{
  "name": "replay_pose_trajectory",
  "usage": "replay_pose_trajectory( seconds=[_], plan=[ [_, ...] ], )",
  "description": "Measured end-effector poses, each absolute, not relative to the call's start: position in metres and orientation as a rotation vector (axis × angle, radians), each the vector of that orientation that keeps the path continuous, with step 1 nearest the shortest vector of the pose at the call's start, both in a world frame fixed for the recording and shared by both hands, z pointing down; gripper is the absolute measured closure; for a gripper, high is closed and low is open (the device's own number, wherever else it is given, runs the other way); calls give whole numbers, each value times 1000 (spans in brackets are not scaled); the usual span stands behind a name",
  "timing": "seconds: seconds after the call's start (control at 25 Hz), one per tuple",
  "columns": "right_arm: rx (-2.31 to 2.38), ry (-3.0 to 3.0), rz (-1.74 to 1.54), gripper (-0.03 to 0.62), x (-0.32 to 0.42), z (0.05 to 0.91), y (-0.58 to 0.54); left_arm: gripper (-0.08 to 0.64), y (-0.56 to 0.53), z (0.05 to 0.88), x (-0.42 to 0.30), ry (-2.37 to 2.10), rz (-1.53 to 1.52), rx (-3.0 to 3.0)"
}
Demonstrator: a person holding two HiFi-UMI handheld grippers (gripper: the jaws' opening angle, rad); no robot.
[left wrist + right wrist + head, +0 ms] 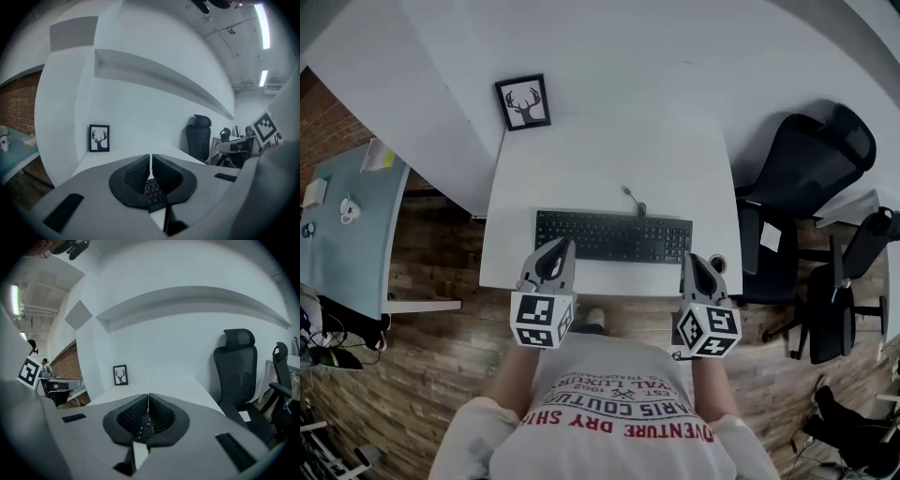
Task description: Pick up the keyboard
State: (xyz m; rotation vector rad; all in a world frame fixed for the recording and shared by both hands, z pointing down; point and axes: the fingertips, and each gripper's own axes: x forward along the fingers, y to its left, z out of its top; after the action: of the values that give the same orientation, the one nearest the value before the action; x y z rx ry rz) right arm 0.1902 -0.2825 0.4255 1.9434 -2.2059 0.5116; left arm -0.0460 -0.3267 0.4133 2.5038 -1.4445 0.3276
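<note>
Person's printed shirt (619,422) in the foreground of the head view, both forearms reaching forward to the white desk (609,169). Left gripper (555,251) over the left front corner of the black keyboard (614,236); right gripper (694,262) at the keyboard's right end. The keyboard lies flat along the near edge of the desk, its cable (633,199) leaving from the rear side. In the left gripper view, the left gripper (151,161) is clenched, its jaws meeting at a thin slit with nothing between them, and keyboard keys (153,190) show just below. In the right gripper view, the right gripper (148,401) is likewise closed and empty, above the keys (142,427). A framed deer picture (523,102) stands at the rear left corner of the desk; a black office chair (806,159) sits to the right
</note>
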Motion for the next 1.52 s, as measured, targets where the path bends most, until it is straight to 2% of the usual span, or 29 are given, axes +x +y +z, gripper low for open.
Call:
replay_pose_trajectory(
  seconds=[0.32, 0.96, 1.0, 1.08, 1.12, 1.16, 1.2, 1.32, 1.52],
  plan=[
    [1927, -2117, 454, 566, 196, 445, -313, 524, -362, 446, -87, -1468, 365, 2392],
    [1728, -2014, 858, 565, 245, 566, -337, 519, -390, 559, -154, -1485, 502, 2077],
    [1721, -2006, 878, 564, 246, 571, -338, 496, -390, 568, -158, -1472, 502, 2050],
    [1700, -1989, 916, 561, 249, 582, -339, 400, -387, 584, -161, -1419, 497, 2003],
    [1682, -1986, 932, 514, 250, 587, -339, 389, -386, 591, -160, -1394, 492, 1982],
    [1660, -1984, 947, 431, 251, 593, -340, 374, -385, 596, -160, -1371, 487, 1964],
    [1640, -1982, 960, 404, 252, 598, -341, 363, -385, 600, -159, -1350, 481, 1950],
    [1606, -1973, 1005, 372, 256, 609, -344, 335, -388, 609, -157, -1300, 467, 1921],
    [1574, -1986, 1138, 367, 258, 619, -351, 282, -397, 617, -154, -1222, 454, 1887]
  ],
)
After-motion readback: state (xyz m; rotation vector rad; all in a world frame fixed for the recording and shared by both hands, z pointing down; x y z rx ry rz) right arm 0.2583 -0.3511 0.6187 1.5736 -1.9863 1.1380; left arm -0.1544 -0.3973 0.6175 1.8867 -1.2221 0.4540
